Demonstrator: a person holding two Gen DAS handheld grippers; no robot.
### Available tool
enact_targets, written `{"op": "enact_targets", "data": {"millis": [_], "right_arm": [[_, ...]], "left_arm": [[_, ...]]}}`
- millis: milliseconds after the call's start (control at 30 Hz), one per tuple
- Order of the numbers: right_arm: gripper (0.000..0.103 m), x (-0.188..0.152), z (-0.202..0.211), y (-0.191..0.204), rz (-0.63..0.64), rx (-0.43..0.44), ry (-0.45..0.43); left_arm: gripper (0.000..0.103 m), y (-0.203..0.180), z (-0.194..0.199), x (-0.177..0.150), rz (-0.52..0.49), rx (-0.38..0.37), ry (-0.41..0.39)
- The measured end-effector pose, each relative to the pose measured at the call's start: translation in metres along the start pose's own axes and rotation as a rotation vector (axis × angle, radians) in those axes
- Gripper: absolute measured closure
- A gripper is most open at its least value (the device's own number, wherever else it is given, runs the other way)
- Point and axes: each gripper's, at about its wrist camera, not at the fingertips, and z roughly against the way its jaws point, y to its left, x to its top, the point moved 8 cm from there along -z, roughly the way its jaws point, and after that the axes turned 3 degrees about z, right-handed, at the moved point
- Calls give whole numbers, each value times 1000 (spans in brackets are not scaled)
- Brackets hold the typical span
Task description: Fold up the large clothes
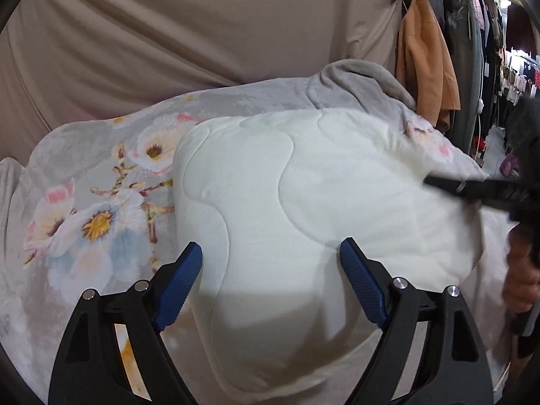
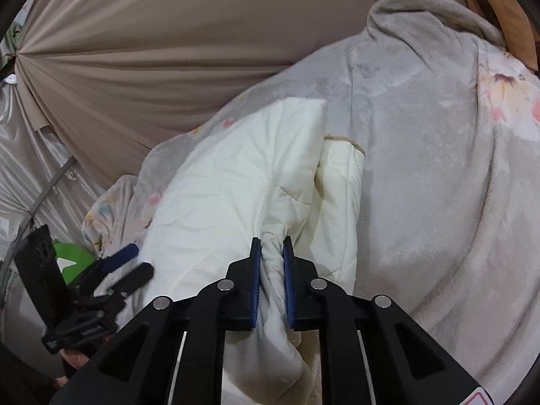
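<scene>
A white quilted garment [image 1: 303, 185] lies folded on a grey floral blanket [image 1: 94, 202]. My left gripper [image 1: 270, 249] is open, its blue pads just above the garment's near left part, holding nothing. My right gripper [image 2: 271, 246] is shut on a bunched fold of the white garment [image 2: 229, 185]. The right gripper's black finger [image 1: 472, 189] shows blurred at the garment's right edge in the left wrist view. The left gripper [image 2: 128, 263] shows open at the lower left in the right wrist view.
The grey floral blanket [image 2: 422, 168] covers the work surface, with a raised fold at the back. A beige draped curtain [image 1: 185, 33] hangs behind. Hanging clothes, including an orange-brown coat [image 1: 425, 64], stand at the right. A green object [image 2: 71, 256] lies at the left.
</scene>
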Motion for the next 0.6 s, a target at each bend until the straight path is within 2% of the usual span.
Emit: {"op": "enact_targets", "data": {"millis": [67, 100, 133, 200, 267, 333, 400, 467, 533, 600], "right_arm": [[96, 6, 22, 14, 60, -2, -80], [96, 6, 25, 15, 74, -16, -90], [96, 2, 19, 9, 76, -50, -68], [94, -13, -13, -16, 72, -154, 32], [94, -24, -34, -33, 5, -129, 85], [90, -16, -21, -31, -14, -122, 71], [88, -6, 2, -22, -3, -151, 7], [87, 0, 29, 3, 57, -149, -70], [88, -5, 44, 32, 150, -117, -72], [88, -21, 43, 53, 234, -125, -30]], "left_arm": [[20, 2, -3, -8, 14, -1, 17], [19, 5, -7, -11, 30, -5, 25], [17, 6, -9, -13, 42, -7, 30], [13, 6, -15, -15, 48, -15, 38], [13, 5, -17, -16, 36, 13, 37], [13, 8, -18, -16, 55, 16, 42], [13, 12, -17, -15, 77, 13, 49], [13, 13, -18, -15, 87, 8, 53], [13, 13, -17, -15, 86, 11, 52], [13, 13, -17, -15, 86, 13, 50]]}}
